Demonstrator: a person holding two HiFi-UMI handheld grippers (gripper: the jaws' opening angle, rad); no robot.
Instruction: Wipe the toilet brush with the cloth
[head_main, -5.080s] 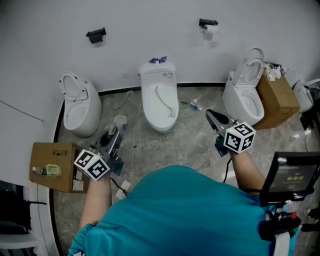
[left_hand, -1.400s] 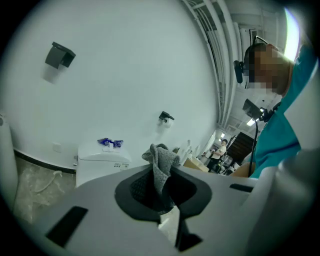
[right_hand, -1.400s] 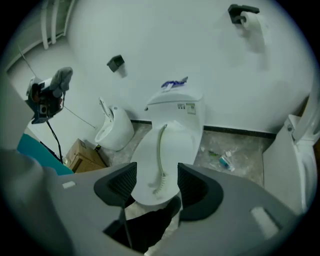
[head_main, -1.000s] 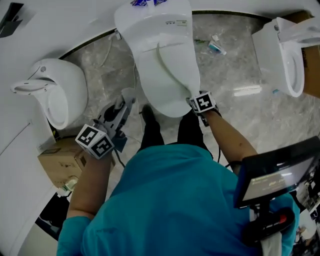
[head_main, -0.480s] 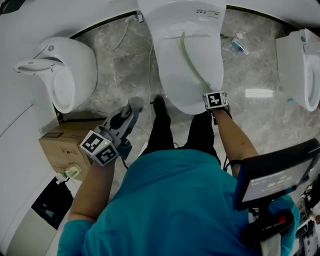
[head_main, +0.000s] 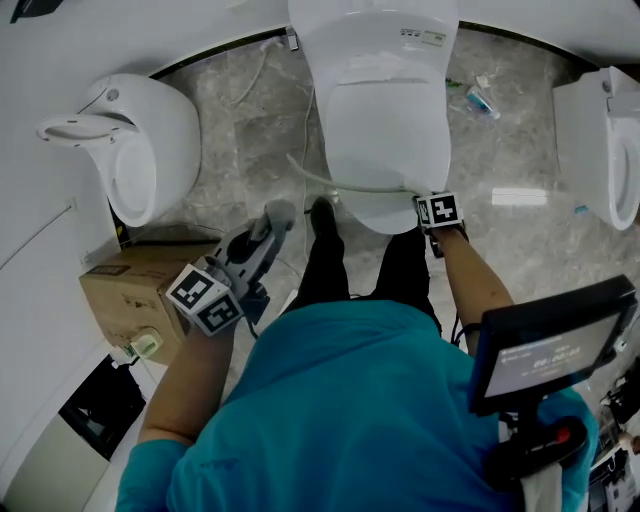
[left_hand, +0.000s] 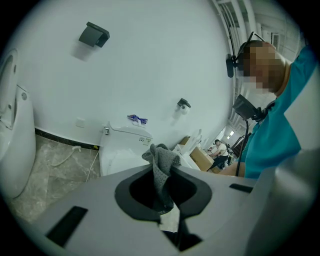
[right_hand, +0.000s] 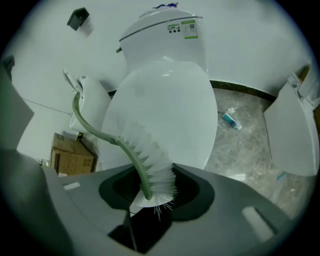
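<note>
Right gripper view: my right gripper (right_hand: 150, 196), jaws just closed partway onto the bristle end of the toilet brush (right_hand: 148, 159), above the toilet lid (right_hand: 170, 95). Left gripper (left_hand: 164, 196) pinches the cloth (left_hand: 161, 164). Risk: the soft bristles yield and the brush pivots or drops

The middle toilet (head_main: 385, 120) stands between the left toilet (head_main: 140, 140) and the right toilet (head_main: 600, 140), with the toilet brush (head_main: 350, 186) across its near edge. The cardboard box (head_main: 120, 285) sits near left, and the tube (head_main: 480, 100) lies far right on the floor (head_main: 520, 250)
</note>
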